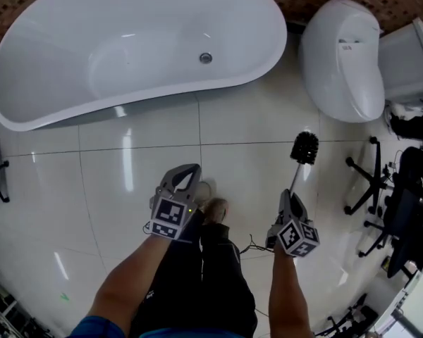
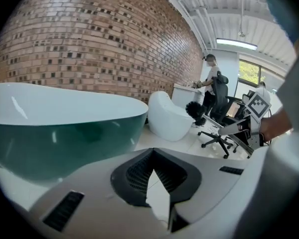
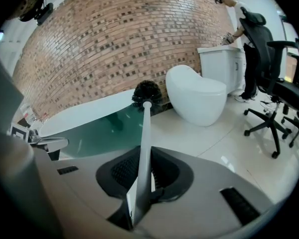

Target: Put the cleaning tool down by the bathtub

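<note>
The cleaning tool is a toilet brush (image 1: 304, 147) with a black bristle head and a thin white handle. My right gripper (image 1: 287, 196) is shut on the handle's lower end and holds the brush above the tiled floor, head pointing away from me. In the right gripper view the handle (image 3: 145, 143) runs up between the jaws (image 3: 145, 151) towards the bathtub (image 3: 89, 128). The white bathtub (image 1: 28, 115) lies ahead and to the left, well apart from the brush. My left gripper (image 1: 190, 170) hangs beside my leg, shut on nothing (image 2: 153, 153).
A white toilet (image 1: 342, 55) stands to the right of the tub, with a white cabinet (image 1: 409, 58) beyond it. Black office chairs (image 1: 370, 182) crowd the right side. A person stands at a counter (image 3: 234, 6). My shoe (image 1: 215, 208) is below.
</note>
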Demonstrator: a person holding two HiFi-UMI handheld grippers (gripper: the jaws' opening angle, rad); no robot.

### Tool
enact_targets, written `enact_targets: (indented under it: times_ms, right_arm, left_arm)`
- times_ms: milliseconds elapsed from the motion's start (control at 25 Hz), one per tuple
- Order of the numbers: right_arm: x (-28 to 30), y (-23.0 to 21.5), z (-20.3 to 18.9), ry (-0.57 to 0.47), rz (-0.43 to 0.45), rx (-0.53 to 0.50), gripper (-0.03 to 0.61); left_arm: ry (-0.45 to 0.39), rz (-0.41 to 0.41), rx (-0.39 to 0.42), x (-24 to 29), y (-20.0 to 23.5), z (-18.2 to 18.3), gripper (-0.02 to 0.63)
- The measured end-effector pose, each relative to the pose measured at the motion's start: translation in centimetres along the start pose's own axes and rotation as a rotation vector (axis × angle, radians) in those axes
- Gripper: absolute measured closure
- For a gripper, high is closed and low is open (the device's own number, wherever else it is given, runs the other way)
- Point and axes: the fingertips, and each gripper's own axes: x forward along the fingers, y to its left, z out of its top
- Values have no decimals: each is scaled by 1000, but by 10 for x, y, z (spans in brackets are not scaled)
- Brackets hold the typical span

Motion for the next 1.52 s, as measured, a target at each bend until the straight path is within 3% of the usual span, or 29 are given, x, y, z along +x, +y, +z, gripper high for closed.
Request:
enact_targets:
  times_ms: [320,480,680,840,1040,1280,1520]
  right_arm:
    - [-3,89,30,-42,196,-220,512]
    - [-3,160,30,-34,329,-393,511]
    - [9,255,-16,73,455,-599,511]
    - [39,357,-53,149,574,-787,511]
    - [88,453,-106,239,691,-1035,511]
    - [124,520,-157,356,787,-1243,511]
    - [172,545,-205,454,816,-1365,511]
  left_arm:
    - [-160,182,-140,-83,32,22,614]
    - [-200,252,-207,-121,61,6,614]
    - [-190,340,-273,-171,117,-24,614]
    - [-194,460,-326,-231,190,-53,614]
    - [-203,543,-343,-274,255,-86,614]
    - [-186,626,-405,-312,293,-126,614]
    - [-175,692,-489,-320,314,-165,614]
